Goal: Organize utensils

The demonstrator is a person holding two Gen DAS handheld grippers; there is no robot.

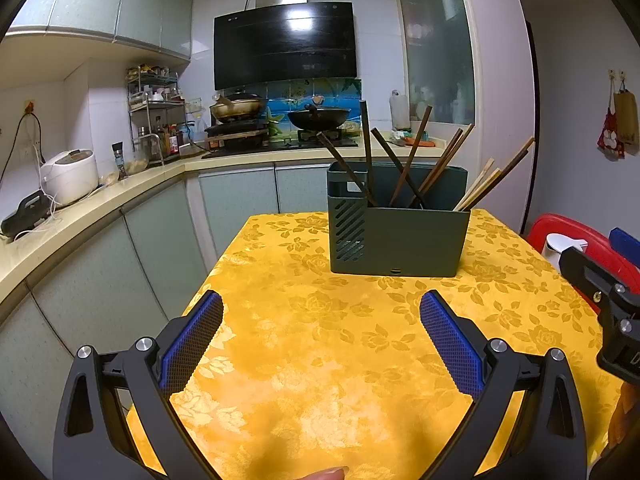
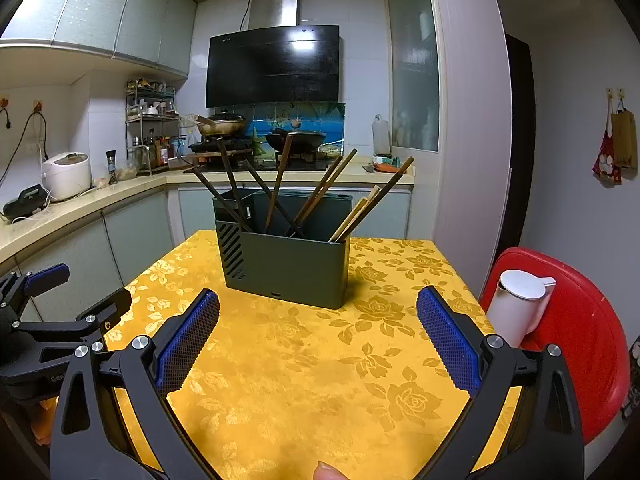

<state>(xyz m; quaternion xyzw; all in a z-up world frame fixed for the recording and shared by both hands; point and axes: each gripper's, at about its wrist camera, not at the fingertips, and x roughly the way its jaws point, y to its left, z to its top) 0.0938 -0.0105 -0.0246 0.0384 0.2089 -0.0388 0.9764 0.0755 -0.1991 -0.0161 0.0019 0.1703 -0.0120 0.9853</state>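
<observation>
Grippers both spread wide, left gripper and right gripper, holding nothing and hovering over bare yellow worktop. Green utensil holder with chopsticks sits near the far edge, plenty of room in front. Only the right view fully shows the white jug on the red stool.

A yellow floral tablecloth covers the surface. To its right stands a red plastic chair with a white lidded jug on it. Behind, on the beige kitchen counter, sit a white rice cooker, a metal spice rack and two woks under a black range hood.
</observation>
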